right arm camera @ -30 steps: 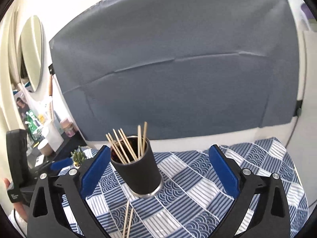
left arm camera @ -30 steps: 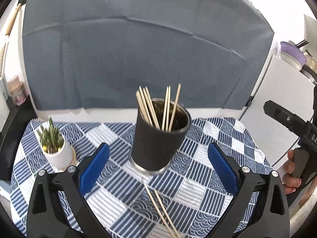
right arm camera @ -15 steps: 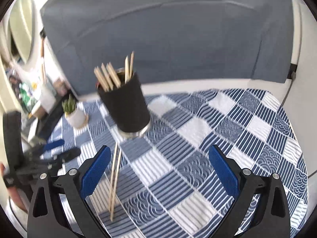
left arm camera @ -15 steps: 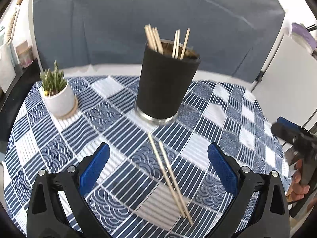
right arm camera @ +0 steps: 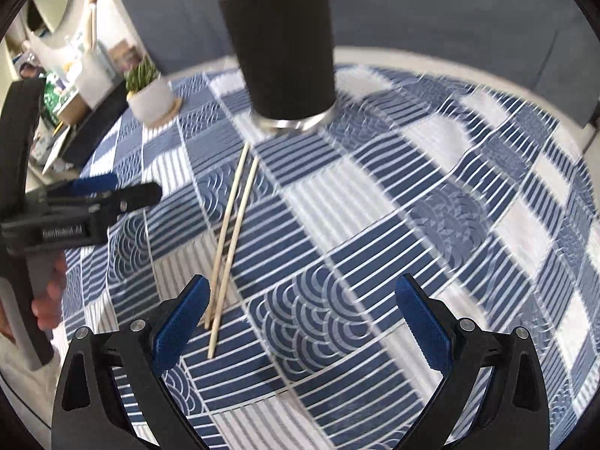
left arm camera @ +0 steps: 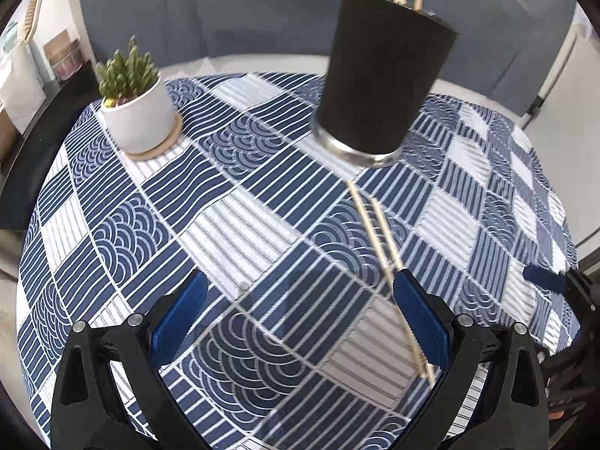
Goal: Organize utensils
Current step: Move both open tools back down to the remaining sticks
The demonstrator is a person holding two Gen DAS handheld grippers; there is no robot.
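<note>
Chopsticks (right arm camera: 230, 240), two loose, lie on the checked tablecloth (right arm camera: 431, 225) at 6 o'clock of the black holder cup (right arm camera: 281, 48). My right gripper (right arm camera: 300, 318) and left gripper (left arm camera: 300, 318) both hover spread apart and empty. I should centre the right gripper over both sticks, descend level, and pinch them together.
</note>
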